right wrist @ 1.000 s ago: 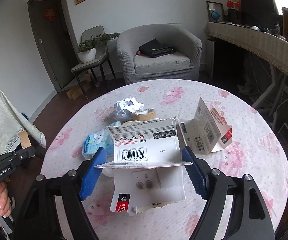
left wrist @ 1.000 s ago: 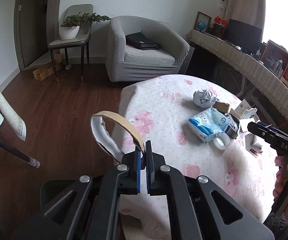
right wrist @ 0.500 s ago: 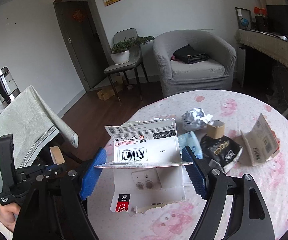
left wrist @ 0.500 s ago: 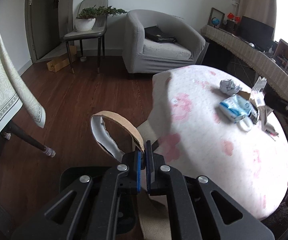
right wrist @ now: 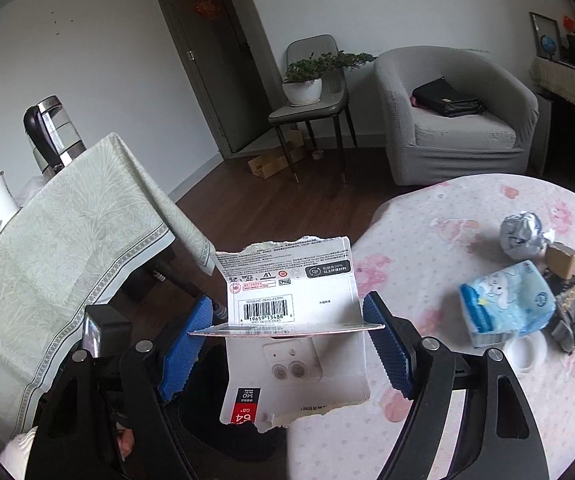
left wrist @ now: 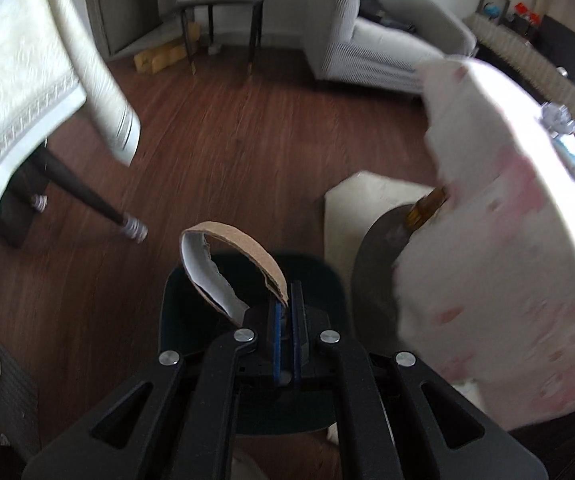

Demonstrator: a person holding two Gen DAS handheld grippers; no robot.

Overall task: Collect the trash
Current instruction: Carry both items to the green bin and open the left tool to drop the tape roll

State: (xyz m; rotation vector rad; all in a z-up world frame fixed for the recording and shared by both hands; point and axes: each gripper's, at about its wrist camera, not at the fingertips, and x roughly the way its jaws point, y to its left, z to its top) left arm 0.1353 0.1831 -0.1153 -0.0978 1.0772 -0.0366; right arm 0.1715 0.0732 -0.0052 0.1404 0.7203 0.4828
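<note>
Cardboard strip (left wrist: 231, 264), torn and curled, is pinched in the clenched left gripper (left wrist: 286, 320) directly over the dark bin (left wrist: 327, 280) on the floor, presumably for dropping in. The right gripper (right wrist: 287, 330) clamps a torn card package (right wrist: 291, 300) edge to edge between wide-set pads, beside the table (right wrist: 447, 400). Motion blur and the grippers hide the bin's contents.
</note>
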